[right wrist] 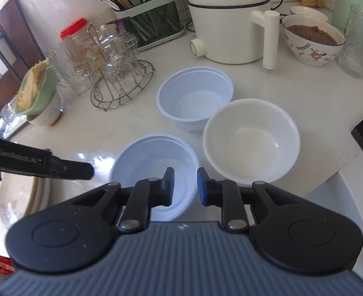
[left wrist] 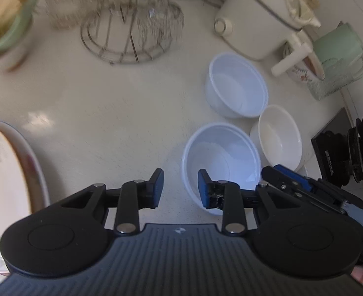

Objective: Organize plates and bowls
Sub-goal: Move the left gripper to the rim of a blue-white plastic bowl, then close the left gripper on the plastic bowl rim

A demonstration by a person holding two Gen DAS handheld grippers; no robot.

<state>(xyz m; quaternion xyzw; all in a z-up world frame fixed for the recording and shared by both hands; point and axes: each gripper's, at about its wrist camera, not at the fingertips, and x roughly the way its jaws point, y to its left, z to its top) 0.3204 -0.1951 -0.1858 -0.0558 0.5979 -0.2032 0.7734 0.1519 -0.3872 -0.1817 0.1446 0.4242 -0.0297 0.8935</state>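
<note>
Left claw (left wrist: 180, 187) apart, empty, above tabletop (left wrist: 107, 113) beside near bowl (left wrist: 222, 157). Right claw (right wrist: 185, 186) apart, empty, over that bowl's rim.

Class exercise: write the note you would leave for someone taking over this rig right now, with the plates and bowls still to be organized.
Left tool: open, empty, beside the near plastic bowl.
Right tool: jaws slightly apart, empty, over that same bowl.
Far plastic bowl and white ceramic bowl sit separately on the counter; plates are stacked at left.
Done: plates stacked.
Left: nest the three bowls.
</note>
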